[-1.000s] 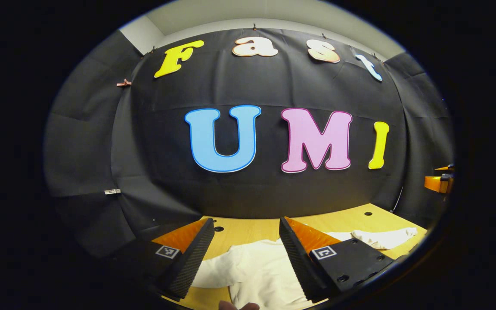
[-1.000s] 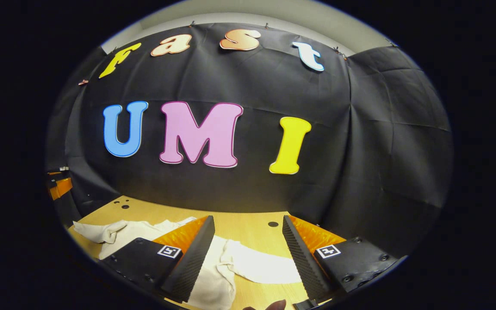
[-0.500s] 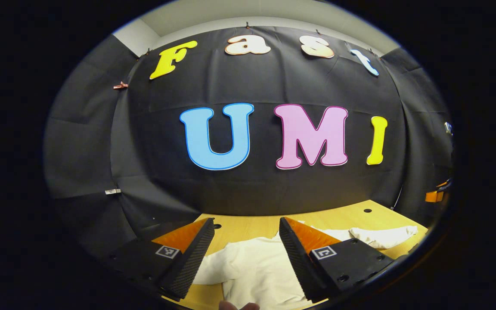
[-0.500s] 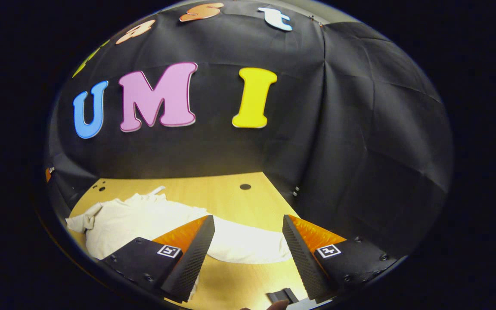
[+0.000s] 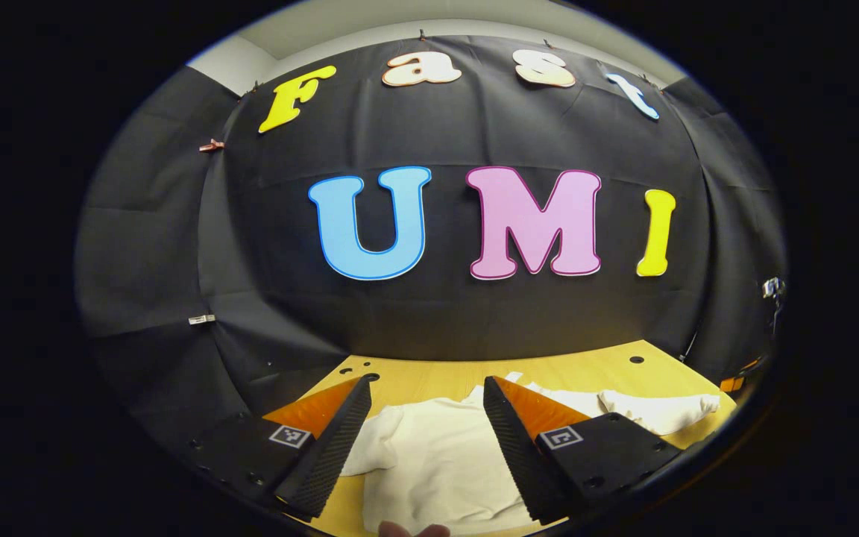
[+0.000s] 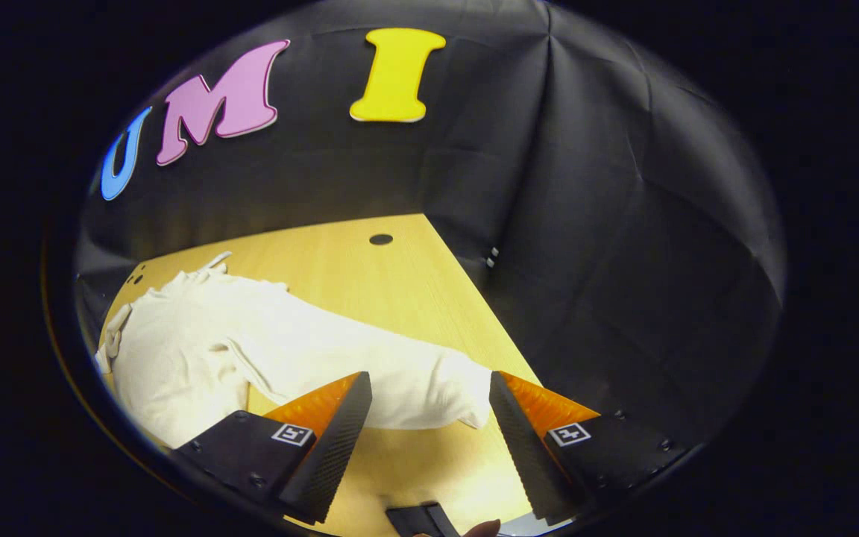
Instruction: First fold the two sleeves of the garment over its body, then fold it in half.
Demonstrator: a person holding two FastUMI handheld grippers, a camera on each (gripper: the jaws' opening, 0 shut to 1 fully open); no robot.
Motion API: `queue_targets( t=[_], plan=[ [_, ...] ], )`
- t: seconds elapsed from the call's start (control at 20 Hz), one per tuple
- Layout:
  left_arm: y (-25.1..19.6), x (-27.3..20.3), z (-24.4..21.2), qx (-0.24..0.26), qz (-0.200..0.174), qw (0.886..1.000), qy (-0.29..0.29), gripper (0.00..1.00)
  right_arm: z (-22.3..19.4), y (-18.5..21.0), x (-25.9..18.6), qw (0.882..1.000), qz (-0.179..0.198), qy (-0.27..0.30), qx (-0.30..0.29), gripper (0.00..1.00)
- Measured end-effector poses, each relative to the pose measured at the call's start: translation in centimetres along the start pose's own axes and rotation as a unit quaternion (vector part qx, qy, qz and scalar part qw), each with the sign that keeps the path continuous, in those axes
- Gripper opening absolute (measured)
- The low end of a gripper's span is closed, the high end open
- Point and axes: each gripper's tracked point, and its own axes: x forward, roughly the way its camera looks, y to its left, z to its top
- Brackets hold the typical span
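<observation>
A cream long-sleeved garment lies spread on the wooden table. In the right gripper view one sleeve stretches toward me, its cuff end lying just beyond and between the fingers of my right gripper, which is open and holds nothing. In the left gripper view the garment's body lies beneath and between the fingers of my open left gripper, and a sleeve runs off to the right. Neither gripper touches the cloth as far as I can see.
The black cloth wall closes the table at the back and on both sides. Small round holes dot the tabletop. A small dark object and a fingertip sit at the bottom edge of the right gripper view.
My right gripper has tilted down and swung right, so the table and the sleeve end now lie before its fingers. My left gripper has shifted only slightly, tilting down a little.
</observation>
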Motion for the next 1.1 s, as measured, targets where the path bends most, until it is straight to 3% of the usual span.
queue_targets(
  t=[0.6,0.75,0.85,1.0,1.1],
  plan=[
    [-3.0,-3.6,-1.4,0.032,0.045,0.998,0.030,0.93,-6.6,-2.3,7.8,0.993,0.022,0.107,0.037,0.98],
    [-2.5,-4.4,-1.6,0.035,0.056,0.997,0.039,0.93,-6.2,-2.7,8.0,0.994,0.015,0.098,0.042,0.96],
    [-1.7,-4.7,-1.9,0.033,0.064,0.997,0.043,0.93,-6.2,-2.3,8.0,0.994,0.026,0.103,0.037,0.79],
    [-0.3,-4.8,-2.7,0.025,0.072,0.996,0.049,0.94,-6.1,-1.8,7.7,0.993,0.034,0.105,0.051,0.20],
    [1.0,-4.4,-2.9,0.020,0.073,0.996,0.048,0.93,-5.3,-1.5,7.0,0.995,0.030,0.086,0.050,0.22]
  ],
)
